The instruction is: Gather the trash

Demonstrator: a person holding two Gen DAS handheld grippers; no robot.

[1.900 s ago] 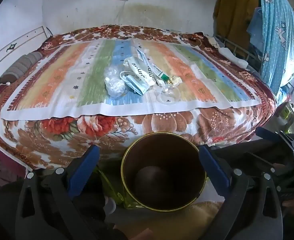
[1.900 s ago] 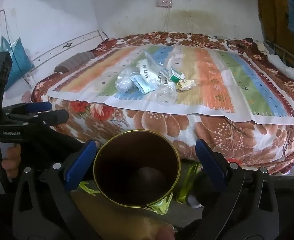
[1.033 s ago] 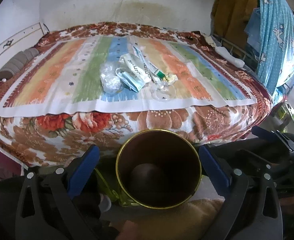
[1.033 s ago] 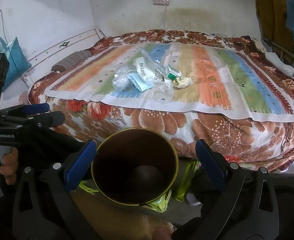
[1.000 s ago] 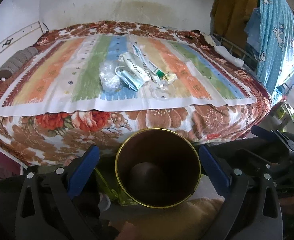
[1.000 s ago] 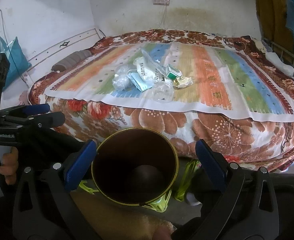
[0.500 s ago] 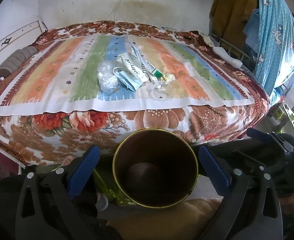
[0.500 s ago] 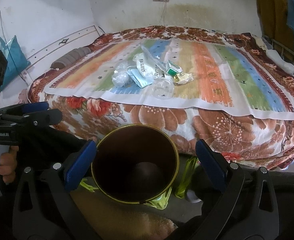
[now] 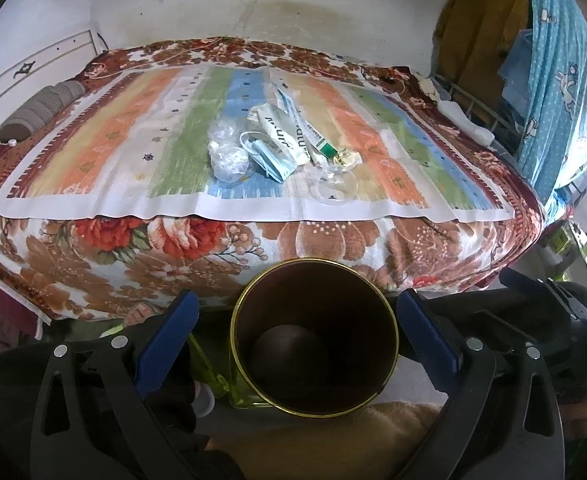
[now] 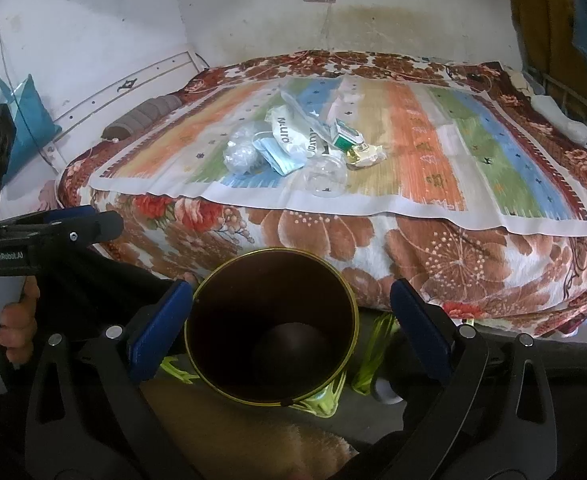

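Both grippers — left gripper (image 9: 293,328) and right gripper (image 10: 291,316) — hang released and empty above the dark bin (image 9: 313,340) on the floor. The trash pile (image 9: 281,144) lies mid-bed (image 9: 133,248), well apart: light, crinkly wrappers, a soft face mask (image 9: 271,158) — pinch an edge. One packet (image 10: 293,136) reads "Neuro".

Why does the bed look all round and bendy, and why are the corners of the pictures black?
Both wrist views use fisheye lenses: in the left wrist view the bed edge bulges into a curve; in the right wrist view the striped mat bends too, slightly blurred at right. Black corners are the lens rim. The bin interior is dark in shadow.
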